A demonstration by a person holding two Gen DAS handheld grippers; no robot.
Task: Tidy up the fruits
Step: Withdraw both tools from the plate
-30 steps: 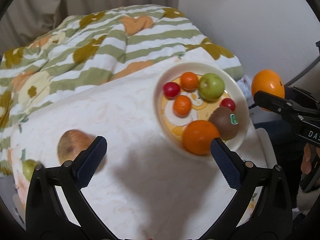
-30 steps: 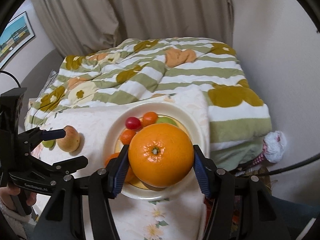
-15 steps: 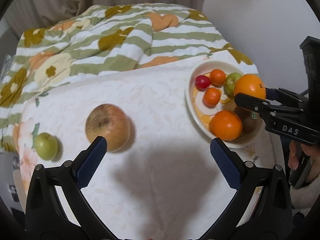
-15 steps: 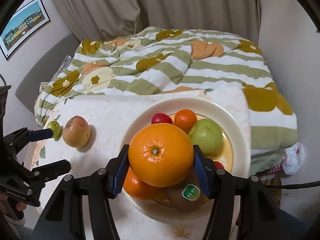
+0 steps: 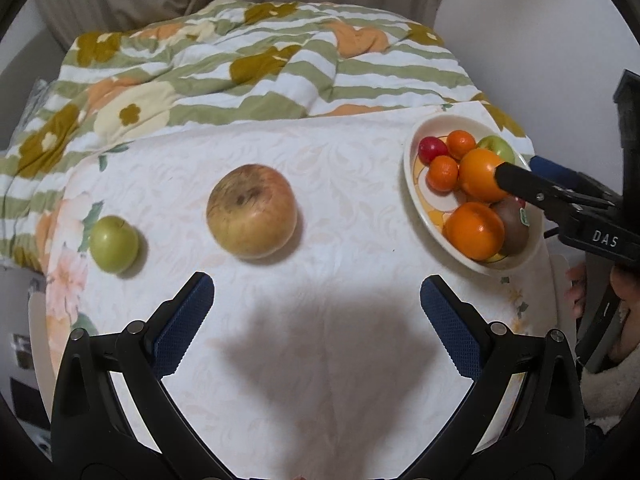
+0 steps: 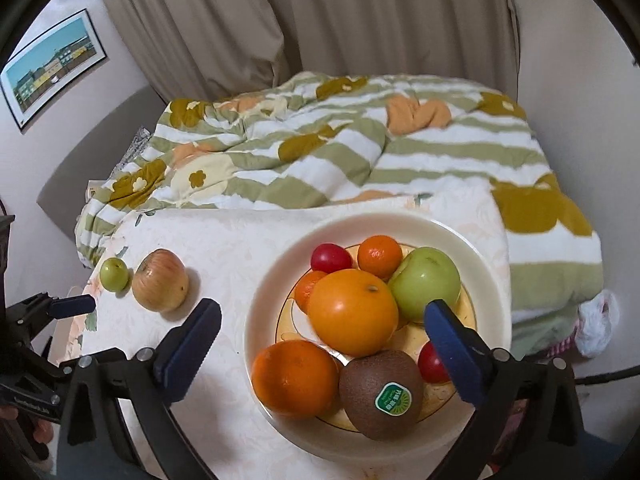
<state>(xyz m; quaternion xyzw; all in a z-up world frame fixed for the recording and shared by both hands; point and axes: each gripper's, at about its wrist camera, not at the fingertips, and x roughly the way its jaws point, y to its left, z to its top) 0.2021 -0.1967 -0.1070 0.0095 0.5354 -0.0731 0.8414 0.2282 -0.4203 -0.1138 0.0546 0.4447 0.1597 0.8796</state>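
Cloth-covered table (image 5: 320, 360) by the bed: my right claw (image 6: 322, 346) has just let go, spread wide, big orange (image 6: 352, 310) now in the plate (image 6: 486, 276). Left claw (image 5: 316, 312) gapes empty toward the reddish apple (image 5: 252, 211); green one (image 5: 114, 244) waits too.

Plate (image 6: 486, 276): glazed cream ceramic, glossy, with a yellow painted centre.
Large orange (image 6: 353, 311): dimpled peel with a soft sheen.
Kiwi (image 6: 380, 394): brown, fuzzy, matt skin carrying a shiny green sticker (image 6: 393, 399).
Green apple (image 6: 426, 283): smooth, waxy skin.
Russet apple (image 5: 251, 211): dull, blotched, rough-looking skin.
Tablecloth (image 5: 320, 360): matt white cloth with a faint leaf pattern.
Quilt (image 6: 400, 160): soft, puckered fabric, striped green and white.
Gripper pads (image 6: 188, 346): blue textured rubber on matt black plastic arms.
Curtain (image 6: 360, 20): beige matt cloth.
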